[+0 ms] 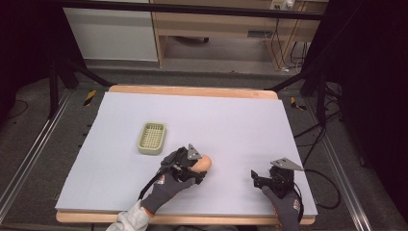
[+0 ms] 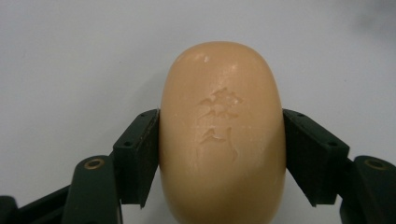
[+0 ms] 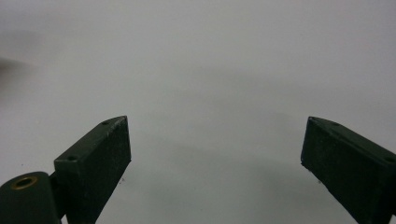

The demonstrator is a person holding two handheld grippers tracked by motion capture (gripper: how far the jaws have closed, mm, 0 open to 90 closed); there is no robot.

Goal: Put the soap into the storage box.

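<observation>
Operator: Orange soap, status? I need the oval, waxy-looking orange soap bar (image 2: 222, 135) with the embossed mark located and its grip confirmed.

Technician: In the left gripper view the bar sits between the two black jaws of the left gripper (image 2: 222, 154), each pad pressed flat against one long side of it. The jaws pinch the bar at its middle; its rounded end projects past them toward the top of the frame. In the high view the bar (image 1: 205, 162) appears just below frame centre, at the tip of the left gripper (image 1: 196, 166), over the pale lilac sheet that covers the desk (image 1: 231, 120). Whether it is lifted or resting on the sheet cannot be determined.

Operator: And the destination?

Technician: A small pale green slotted plastic soap dish (image 1: 152, 137) stands left of centre, up and to the left of the bar, near it but apart, and holds nothing.

Operator: Right side?

Technician: The right gripper (image 1: 262, 177) is in the lower right of the high view; its own view shows the jaws spread wide over bare sheet (image 3: 215, 154).

Operator: Progress assessment?

Technician: Judged: grasp secured. Remaining, most likely: transfer to the dish, placement, release.
</observation>
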